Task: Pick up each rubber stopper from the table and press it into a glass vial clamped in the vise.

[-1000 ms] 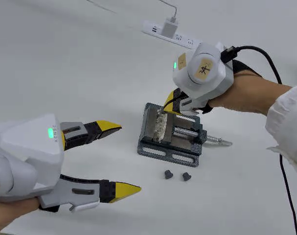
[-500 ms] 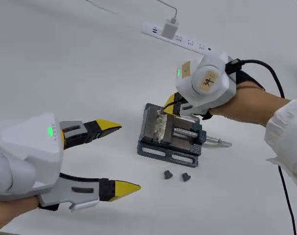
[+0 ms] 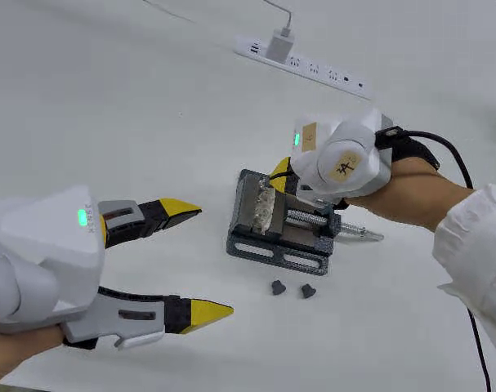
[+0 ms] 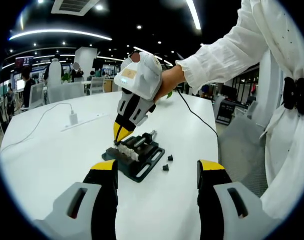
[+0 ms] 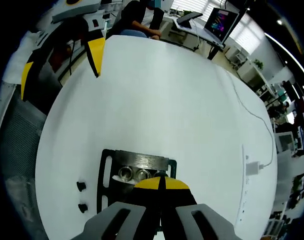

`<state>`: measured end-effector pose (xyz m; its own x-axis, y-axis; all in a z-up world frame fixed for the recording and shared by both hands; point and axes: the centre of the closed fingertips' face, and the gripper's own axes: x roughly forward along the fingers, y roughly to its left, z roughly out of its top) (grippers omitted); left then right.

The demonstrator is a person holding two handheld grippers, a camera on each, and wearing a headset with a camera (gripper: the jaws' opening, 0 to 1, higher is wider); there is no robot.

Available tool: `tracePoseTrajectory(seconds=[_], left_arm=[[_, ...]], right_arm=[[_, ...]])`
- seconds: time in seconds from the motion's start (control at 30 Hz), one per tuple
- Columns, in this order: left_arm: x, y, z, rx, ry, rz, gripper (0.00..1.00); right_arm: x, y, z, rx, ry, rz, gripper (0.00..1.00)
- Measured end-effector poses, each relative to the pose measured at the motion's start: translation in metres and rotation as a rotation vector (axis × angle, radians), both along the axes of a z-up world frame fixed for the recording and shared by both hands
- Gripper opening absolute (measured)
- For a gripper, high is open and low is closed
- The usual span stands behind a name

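A dark vise point(image 3: 280, 237) stands mid-table with glass vials point(image 3: 262, 208) clamped in a row between its jaws. My right gripper point(image 3: 278, 176) is shut, its yellow tips pointing down at the far end of the vial row; whether anything sits between the tips is hidden. In the right gripper view its shut tips point(image 5: 161, 182) lie just beside two open vial mouths point(image 5: 132, 174). Two black rubber stoppers point(image 3: 278, 287) point(image 3: 308, 290) lie on the table in front of the vise. My left gripper point(image 3: 215, 260) hovers open at the lower left, holding nothing.
A white power strip point(image 3: 305, 64) with a plugged-in charger lies at the far edge, and its cable runs off to the back. A black cable point(image 3: 444, 147) trails from the right hand. The vise's screw handle point(image 3: 360, 233) sticks out to the right.
The right hand and gripper body have swung nearer, over the vise, while the tips stay at the vials. The left gripper has held still.
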<state>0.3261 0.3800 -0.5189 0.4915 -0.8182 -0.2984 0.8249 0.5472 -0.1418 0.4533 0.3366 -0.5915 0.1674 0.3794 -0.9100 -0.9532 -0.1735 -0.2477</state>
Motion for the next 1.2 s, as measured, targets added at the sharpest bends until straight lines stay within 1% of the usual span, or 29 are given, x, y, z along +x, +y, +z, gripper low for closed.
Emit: tracePoseTrajectory(seconds=[0.07, 0.1, 0.17, 0.3, 0.37, 0.4, 0.43, 0.47, 0.57, 0.6, 0.63, 0.67, 0.83, 0.87, 0.93, 1.03, 1.1, 1.17, 1.2], left_arm=[[0.0003, 0.0003, 0.0005, -0.001, 0.000, 0.003, 0.63], [-0.0001, 0.0003, 0.0003, 0.001, -0.001, 0.001, 0.62], [-0.0004, 0.0002, 0.0007, 0.002, -0.002, -0.001, 0.62], [0.0012, 0.0005, 0.0035, -0.001, -0.009, 0.006, 0.62], [0.0019, -0.0002, 0.0050, -0.002, -0.013, 0.006, 0.62], [0.0015, -0.0010, 0.0055, -0.007, -0.010, 0.006, 0.62], [0.0005, -0.0020, 0.0049, -0.002, -0.013, -0.001, 0.62], [-0.0002, -0.0023, 0.0040, 0.005, -0.013, -0.005, 0.62], [-0.0013, -0.0021, 0.0025, 0.004, -0.005, -0.003, 0.62], [-0.0015, -0.0017, 0.0025, 0.006, -0.007, -0.002, 0.62], [-0.0014, -0.0014, 0.0024, 0.004, -0.005, 0.000, 0.62], [-0.0013, -0.0011, 0.0023, 0.004, -0.003, 0.001, 0.62], [-0.0002, -0.0012, 0.0023, 0.009, -0.004, 0.001, 0.62], [-0.0001, -0.0011, 0.0025, 0.008, -0.004, 0.001, 0.62], [-0.0001, -0.0008, 0.0024, 0.009, -0.004, 0.004, 0.63], [-0.0015, -0.0010, 0.0016, 0.013, -0.003, 0.003, 0.63], [-0.0026, -0.0015, 0.0015, 0.013, -0.001, 0.002, 0.63], [-0.0033, -0.0017, 0.0015, 0.014, -0.002, 0.001, 0.63], [-0.0035, -0.0015, 0.0015, 0.015, -0.001, 0.002, 0.63]], right_arm=[[0.0002, -0.0002, 0.0000, -0.003, 0.002, -0.004, 0.00], [0.0007, 0.0000, -0.0001, -0.016, 0.006, 0.009, 0.00], [0.0017, 0.0003, -0.0002, -0.030, 0.025, 0.001, 0.00], [0.0007, -0.0017, -0.0002, -0.019, 0.036, -0.016, 0.00], [0.0017, -0.0017, 0.0011, -0.011, 0.062, -0.044, 0.00], [0.0022, -0.0015, 0.0013, -0.016, 0.064, -0.038, 0.00], [0.0025, -0.0018, 0.0013, -0.007, 0.101, -0.069, 0.00], [0.0026, -0.0015, 0.0020, 0.005, 0.116, -0.084, 0.00], [0.0012, -0.0030, 0.0041, 0.021, 0.116, -0.083, 0.00], [0.0029, -0.0027, 0.0037, 0.035, 0.126, -0.104, 0.00], [0.0063, -0.0034, 0.0026, 0.034, 0.126, -0.102, 0.00], [0.0064, -0.0034, 0.0025, 0.035, 0.126, -0.098, 0.00], [0.0030, -0.0028, 0.0038, 0.043, 0.140, -0.113, 0.00], [0.0048, -0.0039, 0.0037, 0.037, 0.121, -0.101, 0.00], [0.0019, -0.0047, 0.0038, 0.041, 0.135, -0.113, 0.00], [0.0014, -0.0070, 0.0048, 0.042, 0.133, -0.114, 0.00], [-0.0008, -0.0080, 0.0053, 0.047, 0.145, -0.121, 0.00], [-0.0015, -0.0090, 0.0059, 0.051, 0.143, -0.122, 0.00], [-0.0026, -0.0090, 0.0063, 0.058, 0.150, -0.128, 0.00]])
